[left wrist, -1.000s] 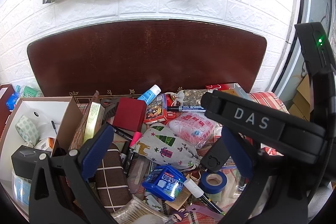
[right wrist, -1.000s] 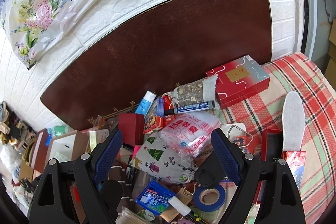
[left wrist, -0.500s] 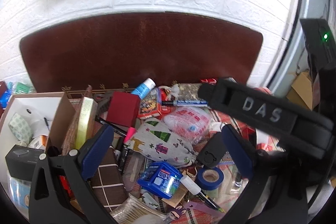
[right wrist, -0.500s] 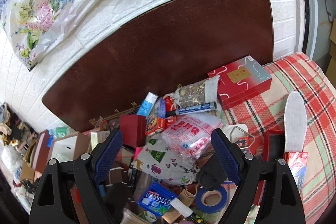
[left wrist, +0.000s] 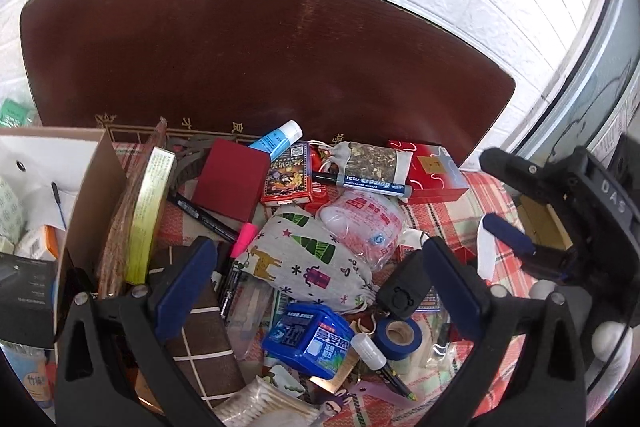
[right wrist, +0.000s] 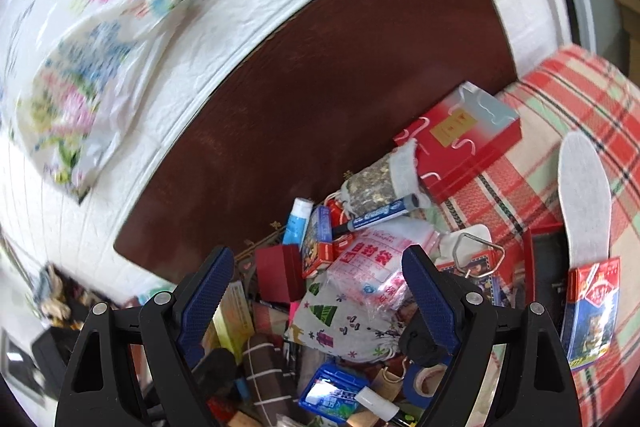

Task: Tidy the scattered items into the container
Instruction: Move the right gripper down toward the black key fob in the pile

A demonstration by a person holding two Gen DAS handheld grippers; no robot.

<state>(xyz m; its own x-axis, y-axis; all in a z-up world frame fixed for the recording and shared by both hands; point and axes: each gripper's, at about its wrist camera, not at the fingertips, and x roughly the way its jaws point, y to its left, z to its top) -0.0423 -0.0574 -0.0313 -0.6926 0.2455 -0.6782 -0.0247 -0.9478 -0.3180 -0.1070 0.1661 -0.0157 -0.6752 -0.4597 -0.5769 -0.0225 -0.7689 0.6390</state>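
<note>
Scattered items lie on a plaid cloth (left wrist: 480,199): a Christmas-print pouch (left wrist: 304,263), a blue plastic box (left wrist: 308,337), a roll of blue tape (left wrist: 398,337), a dark red box (left wrist: 232,183) and a whiteboard marker (left wrist: 372,185). An open cardboard box (left wrist: 94,187) with things inside stands at the left. My left gripper (left wrist: 316,291) is open and empty above the pouch and blue box. My right gripper (right wrist: 318,303) is open and empty over the same pouch (right wrist: 340,319); its body shows at the right edge of the left wrist view.
A dark wooden headboard (left wrist: 256,59) and white brick wall stand behind the pile. A red gift box (right wrist: 460,135), a white insole (right wrist: 584,195) and a red card pack (right wrist: 592,307) lie to the right. A brown checked case (left wrist: 200,343) lies near my left finger.
Both grippers have tipped down and closer to the pile. The right gripper has swung away to the right in the left wrist view and is moving fast, blurring its view. Both stay open.
</note>
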